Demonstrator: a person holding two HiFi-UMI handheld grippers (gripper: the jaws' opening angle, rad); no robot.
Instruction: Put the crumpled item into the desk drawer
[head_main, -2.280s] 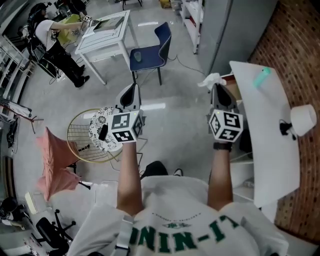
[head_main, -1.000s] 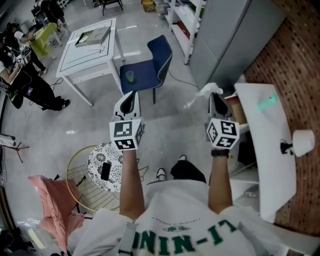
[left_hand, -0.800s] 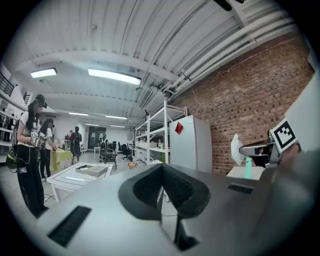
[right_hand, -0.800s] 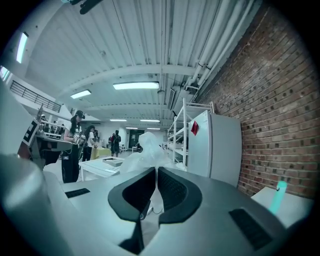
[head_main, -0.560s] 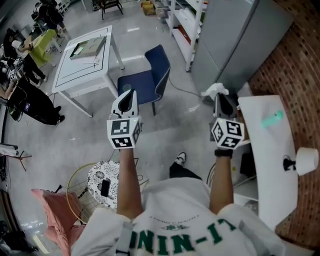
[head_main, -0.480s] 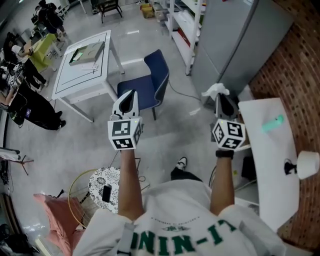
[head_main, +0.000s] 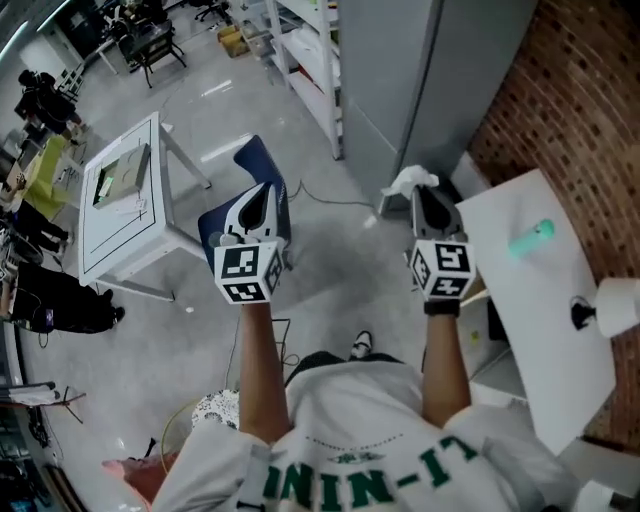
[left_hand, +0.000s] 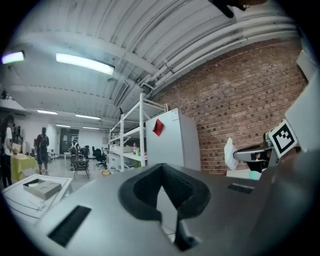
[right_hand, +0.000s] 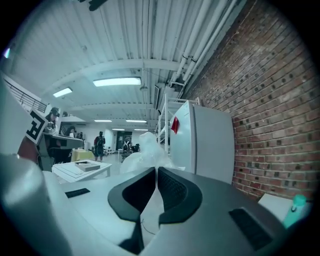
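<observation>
The crumpled white item (head_main: 408, 181) is pinched at the tip of the right gripper (head_main: 424, 196), its jaws closed on it, in the air just left of the white desk (head_main: 530, 290). The left gripper (head_main: 259, 197) holds nothing, its jaws together, over a blue chair (head_main: 256, 156).

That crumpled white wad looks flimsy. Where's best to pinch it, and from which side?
Pinch a thin fold at its edge, coming in level, as the right gripper does: its jaws are shut on the wad's near edge, the rest puffing out past the tips. It looks like soft film, so a flattened fold probably holds better than the bulk.
</observation>
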